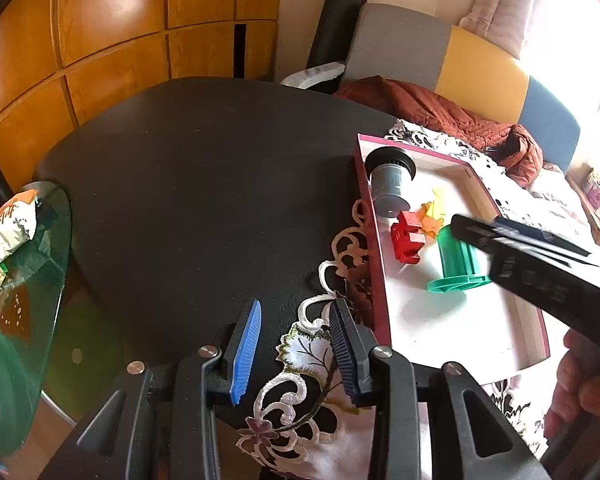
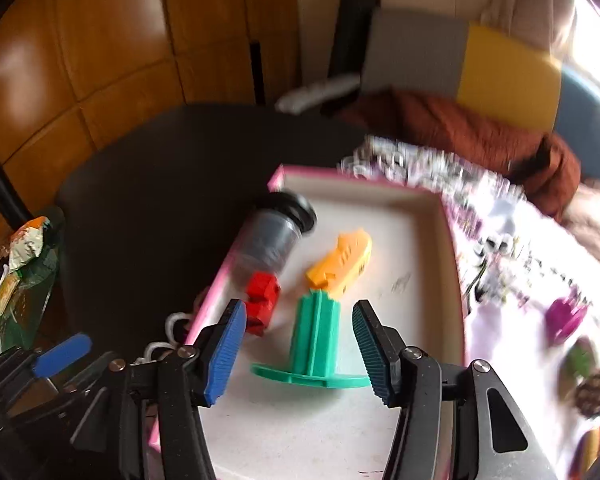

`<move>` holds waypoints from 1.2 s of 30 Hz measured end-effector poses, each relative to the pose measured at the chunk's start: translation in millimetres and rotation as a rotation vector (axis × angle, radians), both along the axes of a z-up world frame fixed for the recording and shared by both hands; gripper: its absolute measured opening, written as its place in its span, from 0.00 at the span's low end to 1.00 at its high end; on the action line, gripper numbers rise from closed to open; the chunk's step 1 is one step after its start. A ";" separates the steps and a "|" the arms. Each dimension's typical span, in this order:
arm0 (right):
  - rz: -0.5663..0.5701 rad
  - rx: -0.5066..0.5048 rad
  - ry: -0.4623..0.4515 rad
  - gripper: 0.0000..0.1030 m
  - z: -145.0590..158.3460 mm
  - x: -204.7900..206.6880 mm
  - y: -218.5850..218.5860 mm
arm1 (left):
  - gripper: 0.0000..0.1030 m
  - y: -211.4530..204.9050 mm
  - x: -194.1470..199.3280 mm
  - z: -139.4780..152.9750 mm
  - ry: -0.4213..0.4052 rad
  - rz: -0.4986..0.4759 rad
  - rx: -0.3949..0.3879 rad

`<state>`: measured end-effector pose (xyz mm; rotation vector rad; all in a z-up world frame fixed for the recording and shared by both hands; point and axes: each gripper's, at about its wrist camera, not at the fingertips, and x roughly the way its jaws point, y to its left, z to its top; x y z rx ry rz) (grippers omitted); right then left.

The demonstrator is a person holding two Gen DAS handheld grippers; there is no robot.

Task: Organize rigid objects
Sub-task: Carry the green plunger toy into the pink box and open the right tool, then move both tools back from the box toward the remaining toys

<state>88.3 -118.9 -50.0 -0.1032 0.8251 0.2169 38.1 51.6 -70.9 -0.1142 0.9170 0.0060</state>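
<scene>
While sorting runs, left tool [image 1: 296, 354]: fingers narrowly parted, nothing between, idle over the surface [image 1: 204, 184]. Tray [image 2: 448, 216]: holds canister [image 2: 268, 240], red block [image 2: 264, 300], yellow piece [image 2: 340, 264], green spool [image 2: 316, 340], gathered together. Right tool [image 2: 300, 352]: spread astride the spool, not pinching.

Daylight from a window [image 1: 572, 20] at upper right, blown-out glare w/ purple fringe there, dark table [image 1: 204, 184] dim, wood panels [image 1: 112, 12] w/ soft sheen, fisheye bending at edges, left view sharp, right view motion-blurred esp. the patterned cloth [image 2: 500, 248].
</scene>
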 end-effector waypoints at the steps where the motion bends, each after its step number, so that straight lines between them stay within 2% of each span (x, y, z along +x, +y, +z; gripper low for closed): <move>1: 0.007 -0.011 -0.026 0.60 6.7 -6.4 2.4 | 0.34 0.3 -0.2 0.5 -0.002 0.003 0.002; 7: 0.040 -0.047 -0.119 0.61 35.4 -26.3 15.2 | 0.34 -0.2 -0.1 2.6 -0.003 0.011 0.003; 16: 0.062 -0.055 -0.201 0.64 64.9 -45.8 24.6 | 0.34 -3.7 -2.7 6.9 -0.013 0.017 0.015; 32: 0.041 -0.043 -0.247 0.67 75.3 -57.9 7.4 | 0.34 -22.3 -8.0 18.5 -0.037 -0.010 0.059; 36: 0.018 -0.035 -0.236 0.74 72.3 -57.1 -6.2 | 0.34 -32.6 -6.5 22.5 -0.046 -0.033 0.071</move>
